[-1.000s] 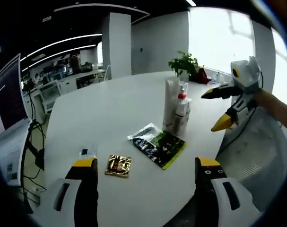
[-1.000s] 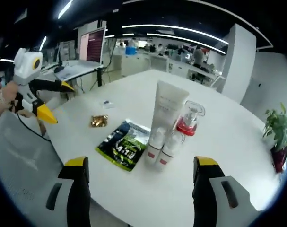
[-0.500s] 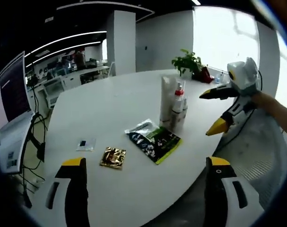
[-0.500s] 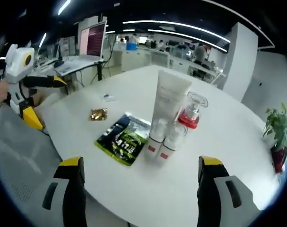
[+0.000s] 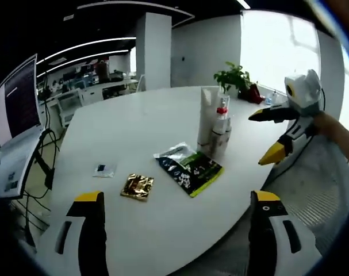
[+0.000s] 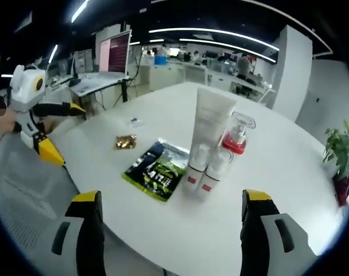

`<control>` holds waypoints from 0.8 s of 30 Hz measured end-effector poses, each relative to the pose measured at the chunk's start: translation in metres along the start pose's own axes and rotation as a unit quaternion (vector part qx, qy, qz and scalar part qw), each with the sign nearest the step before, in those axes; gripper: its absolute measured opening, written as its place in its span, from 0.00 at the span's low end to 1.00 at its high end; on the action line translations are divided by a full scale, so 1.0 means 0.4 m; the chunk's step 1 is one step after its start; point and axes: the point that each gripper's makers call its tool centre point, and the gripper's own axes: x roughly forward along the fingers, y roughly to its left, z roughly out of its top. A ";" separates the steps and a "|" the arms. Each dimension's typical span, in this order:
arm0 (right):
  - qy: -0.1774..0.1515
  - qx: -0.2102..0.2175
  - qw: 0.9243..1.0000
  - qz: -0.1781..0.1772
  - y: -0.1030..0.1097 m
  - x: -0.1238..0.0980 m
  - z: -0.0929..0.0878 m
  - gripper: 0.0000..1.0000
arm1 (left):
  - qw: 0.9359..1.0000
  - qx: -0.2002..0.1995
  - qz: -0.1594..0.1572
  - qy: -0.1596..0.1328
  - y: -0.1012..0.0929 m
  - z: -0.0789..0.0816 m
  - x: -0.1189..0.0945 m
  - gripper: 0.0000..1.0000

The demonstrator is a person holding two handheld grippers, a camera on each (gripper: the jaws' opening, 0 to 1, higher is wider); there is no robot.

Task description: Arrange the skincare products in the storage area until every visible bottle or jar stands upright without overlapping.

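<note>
A cluster of skincare products stands upright on the round white table [image 5: 134, 129]: a tall white tube [image 5: 206, 115], a spray bottle with a red collar [image 5: 222, 117] and small white bottles [image 5: 218, 141]. In the right gripper view the tube [image 6: 211, 122], the spray bottle [image 6: 236, 135] and two small bottles [image 6: 202, 171] touch one another. My left gripper [image 5: 176, 196] is open over the near table edge. My right gripper [image 6: 171, 196] is open too, short of the cluster. Each shows in the other's view, the right gripper [image 5: 259, 140] and the left gripper [image 6: 69, 134], both holding nothing.
A green-black flat pack [image 6: 157, 169] lies beside the bottles, with a gold sachet [image 6: 126, 141] and a small white sachet [image 6: 136, 121] further off. A potted plant [image 5: 234, 77] stands at the table's far side. Grey mesh chair backs [image 6: 25, 195] sit by the table edge.
Both views shifted slightly as the hands drew back. The left gripper's jaws spread a little wider. Nothing on the table moved.
</note>
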 end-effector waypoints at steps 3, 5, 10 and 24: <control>0.002 0.000 1.000 0.001 -0.001 0.006 0.002 1.00 | 1.000 0.000 -0.003 -0.001 -0.003 0.001 0.002 0.99; 0.002 -0.003 1.000 0.003 -0.001 0.013 0.007 1.00 | 1.000 0.001 -0.004 0.001 -0.005 -0.001 0.001 0.99; 0.008 -0.011 1.000 0.008 0.006 0.024 0.009 1.00 | 1.000 0.001 -0.007 -0.002 -0.017 0.004 -0.003 0.99; 0.004 0.017 1.000 0.000 -0.005 0.012 0.002 1.00 | 0.999 0.009 -0.031 -0.012 -0.041 0.014 -0.005 0.99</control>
